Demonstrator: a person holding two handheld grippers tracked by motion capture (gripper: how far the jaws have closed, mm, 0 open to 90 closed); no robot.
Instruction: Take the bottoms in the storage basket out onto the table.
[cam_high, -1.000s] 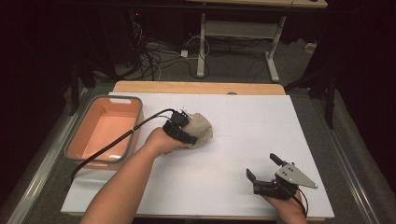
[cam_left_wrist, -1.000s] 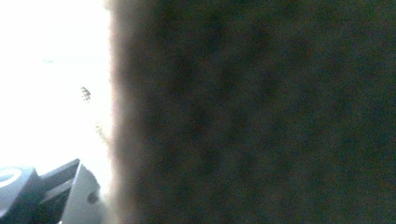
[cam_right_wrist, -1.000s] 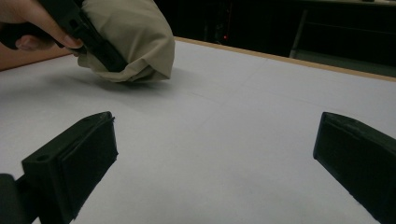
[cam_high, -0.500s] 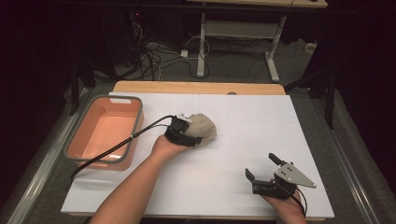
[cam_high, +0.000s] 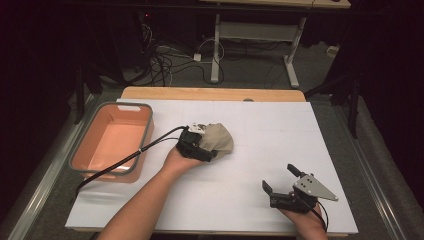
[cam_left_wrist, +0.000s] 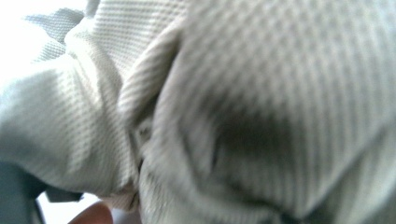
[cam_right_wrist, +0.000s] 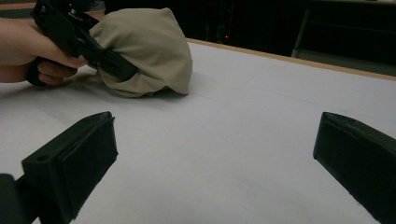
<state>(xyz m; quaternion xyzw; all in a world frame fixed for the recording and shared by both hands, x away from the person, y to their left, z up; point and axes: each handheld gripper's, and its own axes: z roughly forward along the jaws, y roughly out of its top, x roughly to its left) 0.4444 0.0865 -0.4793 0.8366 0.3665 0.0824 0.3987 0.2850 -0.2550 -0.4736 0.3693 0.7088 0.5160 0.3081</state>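
Cloth (cam_high: 217, 139) at table (cam_high: 280, 130) centre, tub (cam_high: 112, 137) left of it, right gripper (cam_high: 281, 186) nearer

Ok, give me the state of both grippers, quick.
Left gripper: fingers have just been opening, against the beige cloth; a grip cannot be told.
Right gripper: open, holding nothing.

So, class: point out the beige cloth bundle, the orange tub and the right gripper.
beige cloth bundle (cam_high: 220, 139), high view, top of the bundle.
orange tub (cam_high: 145, 131), high view, grey rim.
right gripper (cam_high: 280, 177), high view, between its open jaws.

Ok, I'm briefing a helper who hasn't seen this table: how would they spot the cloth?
On the white table, look right of the orange tub. The cloth is the bunched beige lump at the left gripper, the one soft, crumpled thing there.
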